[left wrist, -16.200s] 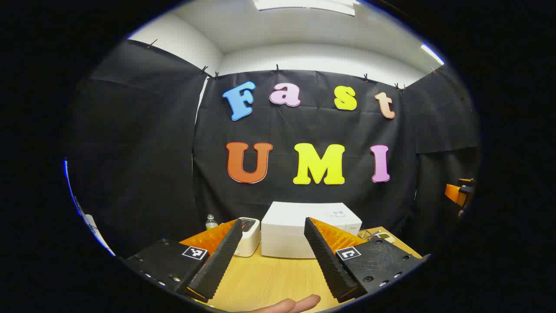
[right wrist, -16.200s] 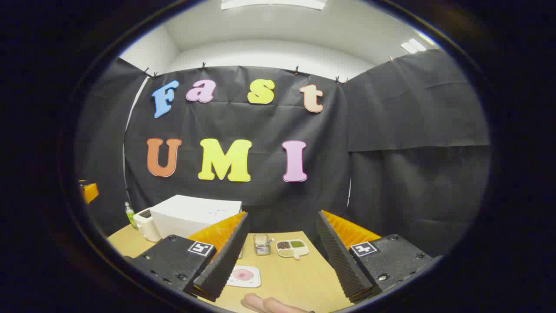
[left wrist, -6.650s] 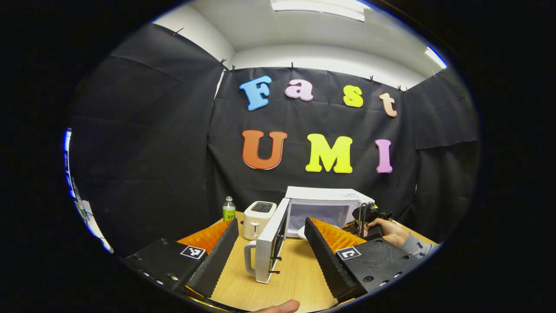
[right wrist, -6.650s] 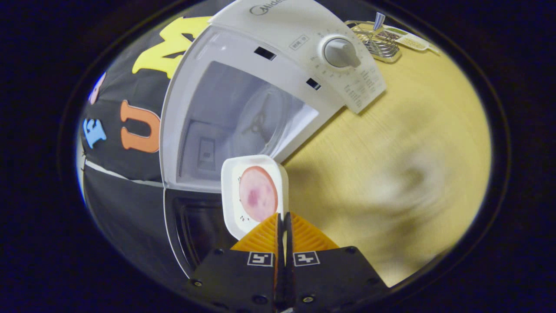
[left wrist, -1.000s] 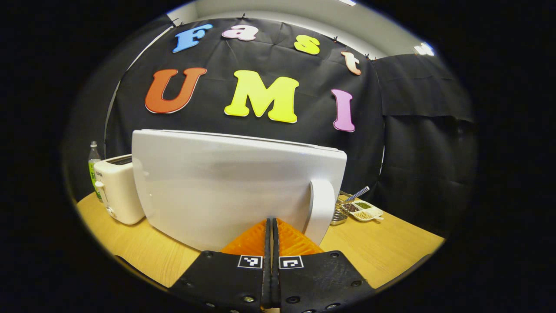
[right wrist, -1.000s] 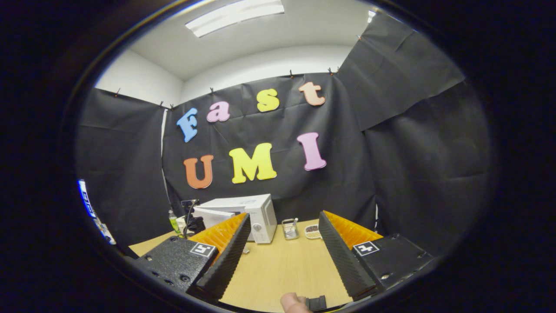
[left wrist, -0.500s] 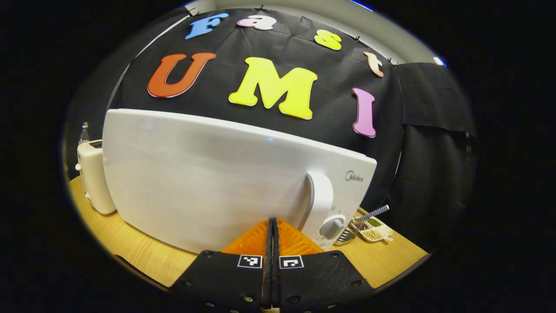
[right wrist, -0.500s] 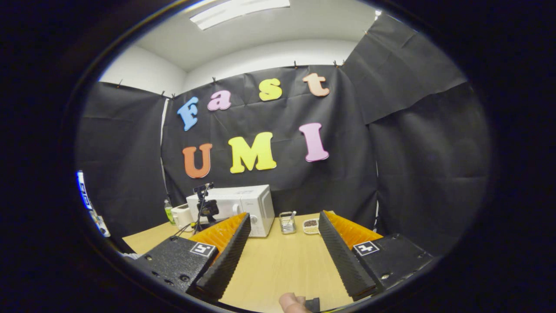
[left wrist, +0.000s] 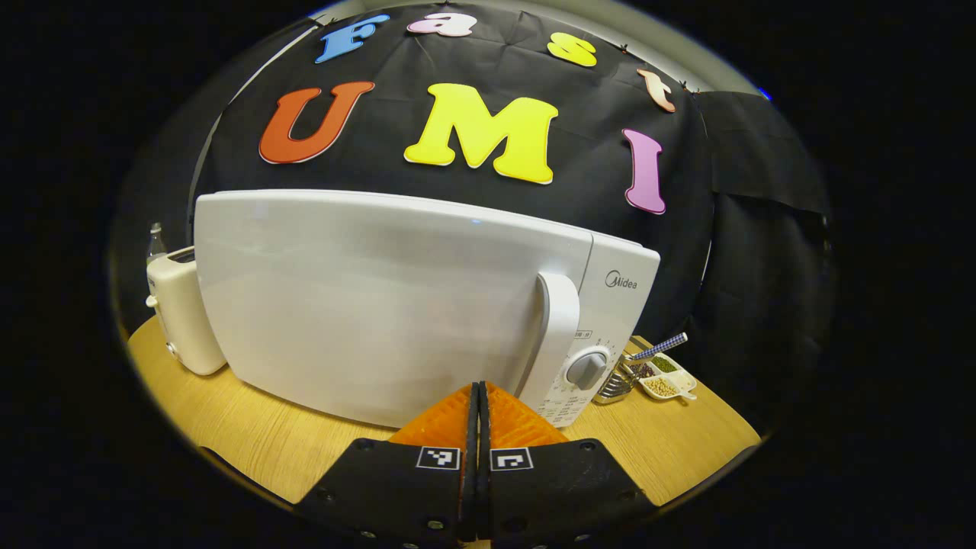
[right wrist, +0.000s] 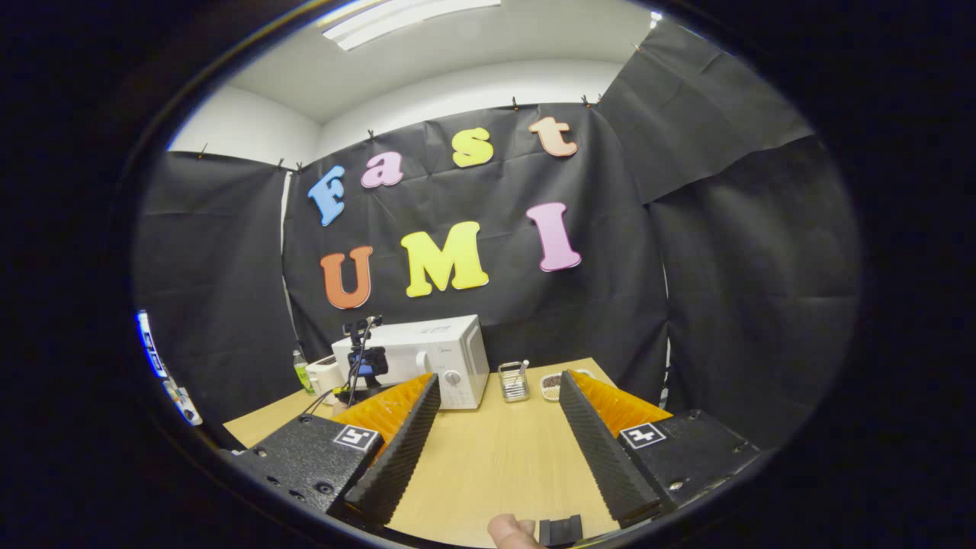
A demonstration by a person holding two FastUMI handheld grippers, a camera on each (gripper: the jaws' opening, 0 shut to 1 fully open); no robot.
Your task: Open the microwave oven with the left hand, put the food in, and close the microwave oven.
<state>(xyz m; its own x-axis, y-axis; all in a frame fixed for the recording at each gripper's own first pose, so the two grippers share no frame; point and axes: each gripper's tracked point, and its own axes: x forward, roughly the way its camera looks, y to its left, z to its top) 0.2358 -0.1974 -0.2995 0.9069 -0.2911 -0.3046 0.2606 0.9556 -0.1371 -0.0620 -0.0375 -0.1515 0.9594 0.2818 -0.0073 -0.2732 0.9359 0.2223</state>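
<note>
Left gripper pinched tight, holds nothing, tips right at microwave door. Door looks flat against box, handle just to its right. Right gripper wide apart, far back. Left is nearer.

Light comes from overhead — a long white ceiling light panel glares near-blown-out in the right gripper view. Even, fairly bright; shadows soft. Glossy white microwave oven carries a faint sheen, no hard glare. Both views sharp at centre, no motion blur — strong fisheye bending twd the edges, rims dim.
</note>
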